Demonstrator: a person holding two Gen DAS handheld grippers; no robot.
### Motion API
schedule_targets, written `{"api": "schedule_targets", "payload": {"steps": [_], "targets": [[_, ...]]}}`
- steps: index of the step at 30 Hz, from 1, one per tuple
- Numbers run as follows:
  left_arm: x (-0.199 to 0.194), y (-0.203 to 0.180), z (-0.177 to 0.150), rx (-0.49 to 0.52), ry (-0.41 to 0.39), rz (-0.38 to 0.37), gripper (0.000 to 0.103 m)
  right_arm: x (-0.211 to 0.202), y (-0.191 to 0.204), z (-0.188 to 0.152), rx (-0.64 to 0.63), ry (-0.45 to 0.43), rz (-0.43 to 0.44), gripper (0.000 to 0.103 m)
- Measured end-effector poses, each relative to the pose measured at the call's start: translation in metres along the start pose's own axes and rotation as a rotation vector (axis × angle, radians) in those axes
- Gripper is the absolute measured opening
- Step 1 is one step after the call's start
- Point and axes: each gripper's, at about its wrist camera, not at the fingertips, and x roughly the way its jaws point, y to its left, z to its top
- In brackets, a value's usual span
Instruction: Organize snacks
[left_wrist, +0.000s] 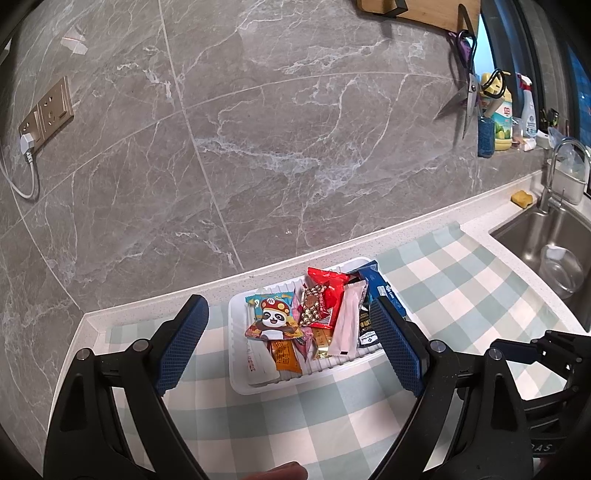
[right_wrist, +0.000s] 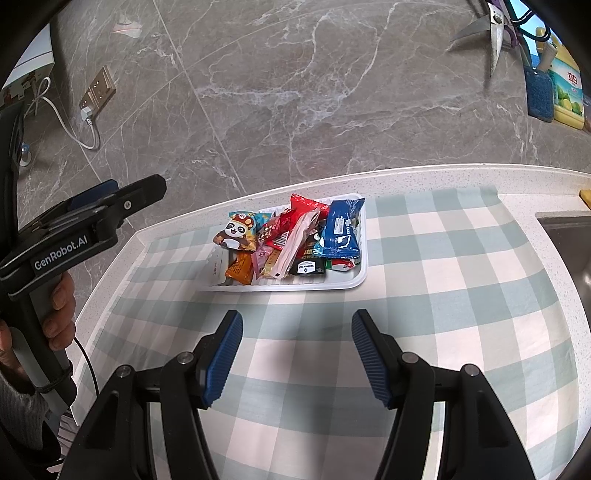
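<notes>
A white tray (left_wrist: 236, 369) (right_wrist: 295, 286) lies on the checked cloth near the wall, filled with several snack packets. Among them are a panda packet (left_wrist: 273, 317) (right_wrist: 236, 230), a red packet (left_wrist: 328, 291) (right_wrist: 306, 206), a blue packet (right_wrist: 340, 229), an orange packet (left_wrist: 286, 356) and a pale pink stick (left_wrist: 349, 325). My left gripper (left_wrist: 288, 306) hovers open over the tray, one finger to each side, holding nothing. My right gripper (right_wrist: 297, 321) stands open over the cloth just in front of the tray, with nothing between its fingers.
The checked cloth (right_wrist: 443, 295) covers the white counter. To the right are a steel sink (left_wrist: 546, 243), a faucet (left_wrist: 554, 173) and a yellow sponge (left_wrist: 522, 197). Scissors (left_wrist: 469, 96) hang on the marble wall; a wall socket (left_wrist: 48, 114) holds a plug. A hand (right_wrist: 61, 310) grips the left tool.
</notes>
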Motion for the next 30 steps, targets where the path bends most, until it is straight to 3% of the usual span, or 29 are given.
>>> {"api": "schedule_targets", "payload": {"steps": [22,30], "targets": [[-0.0001,-0.0005,0.0002,-0.002,0.002,0.007,0.089,0.0002,-0.0002,-0.0002,0.002,0.001,0.0,0.065],[-0.0015,0.0037,-0.0006,-0.036,0.003,-0.032,0.089,0.0009,-0.0004,-0.001,0.01,-0.001,0.002,0.065]]}}
